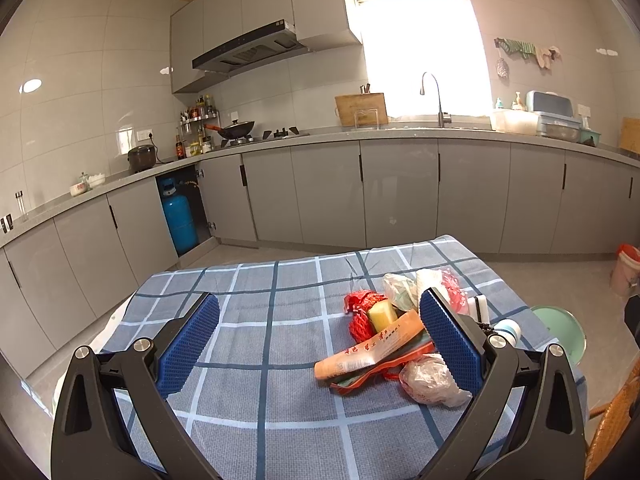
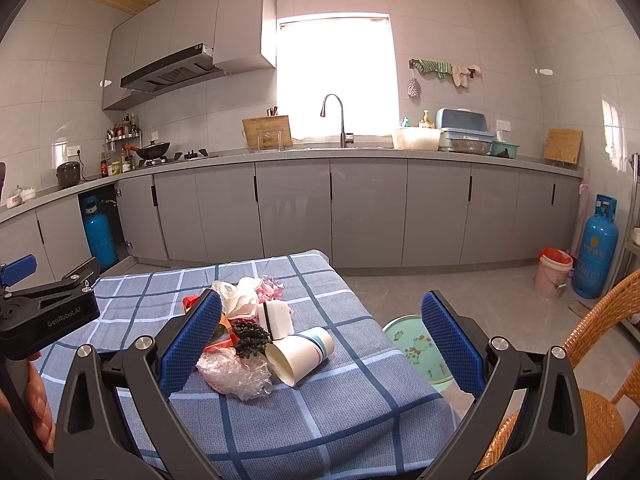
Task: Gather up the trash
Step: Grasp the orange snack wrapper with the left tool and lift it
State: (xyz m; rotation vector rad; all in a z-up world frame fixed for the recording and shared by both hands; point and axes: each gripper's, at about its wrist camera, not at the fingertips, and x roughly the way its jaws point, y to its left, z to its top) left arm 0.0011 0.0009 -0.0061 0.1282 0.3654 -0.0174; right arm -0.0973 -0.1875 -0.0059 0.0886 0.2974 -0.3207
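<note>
hovering both grippers, left [image 1: 320, 344] and right [image 2: 320, 344], wide open and empty over the table [image 2: 320, 420], i judged the trash heap [image 2: 256, 332] near its right edge light and crushable, the cup [image 2: 300, 354] best pinched across its rim.

On the bench [image 2: 320, 408] lies one paper cup [image 2: 301, 354], one crumpled clear plastic bag [image 2: 236, 374], one red net bag [image 1: 360, 320], one orange wrapper [image 1: 368, 354], one dark bunch [image 2: 250, 338]. Two blue gas cylinders [image 2: 596, 246], one pink bin [image 2: 554, 272].
</note>
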